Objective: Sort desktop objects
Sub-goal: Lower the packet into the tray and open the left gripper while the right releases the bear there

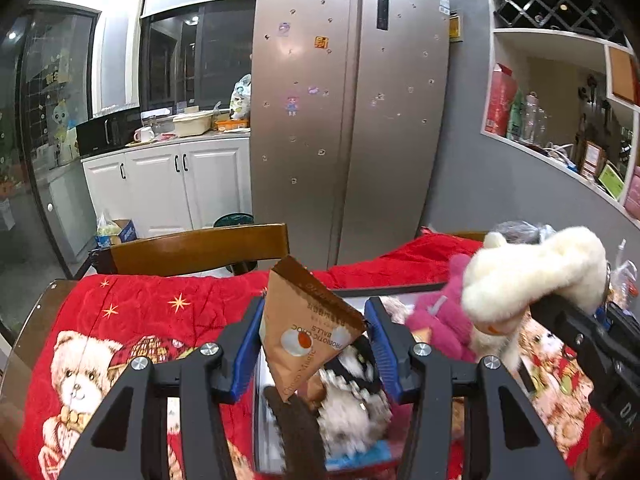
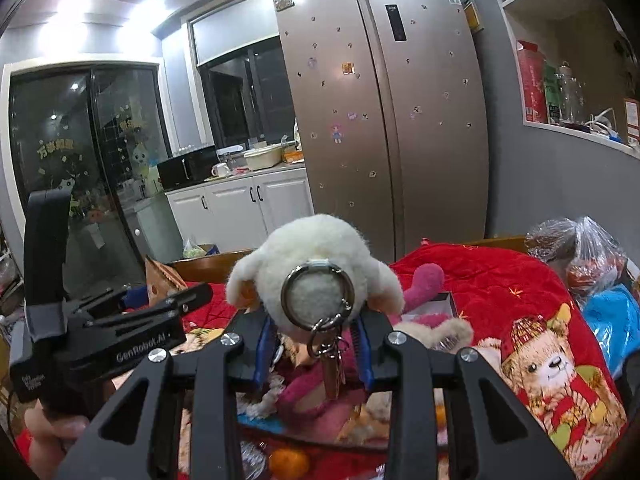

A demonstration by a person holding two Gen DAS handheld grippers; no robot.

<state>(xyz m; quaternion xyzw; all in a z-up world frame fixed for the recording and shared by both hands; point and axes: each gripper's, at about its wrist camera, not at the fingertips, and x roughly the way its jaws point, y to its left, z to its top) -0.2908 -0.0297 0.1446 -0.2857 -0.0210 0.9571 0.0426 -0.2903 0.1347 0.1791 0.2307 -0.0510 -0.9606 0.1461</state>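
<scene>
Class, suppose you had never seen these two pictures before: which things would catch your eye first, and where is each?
First, the white plush keychain, clamped in the right gripper and held above the bright red teddy-bear blanket. Next, the brown snack packet gripped by the left gripper over a box of soft toys. Behind both stands the big steel fridge.

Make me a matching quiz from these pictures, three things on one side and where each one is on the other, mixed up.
Things:
1. brown triangular snack packet
2. fluffy white plush keychain toy
3. pink plush toy

Places:
A. lying in the box on the red blanket
B. between the left gripper's fingers
C. between the right gripper's fingers

Pairs: 1-B, 2-C, 3-A
</scene>
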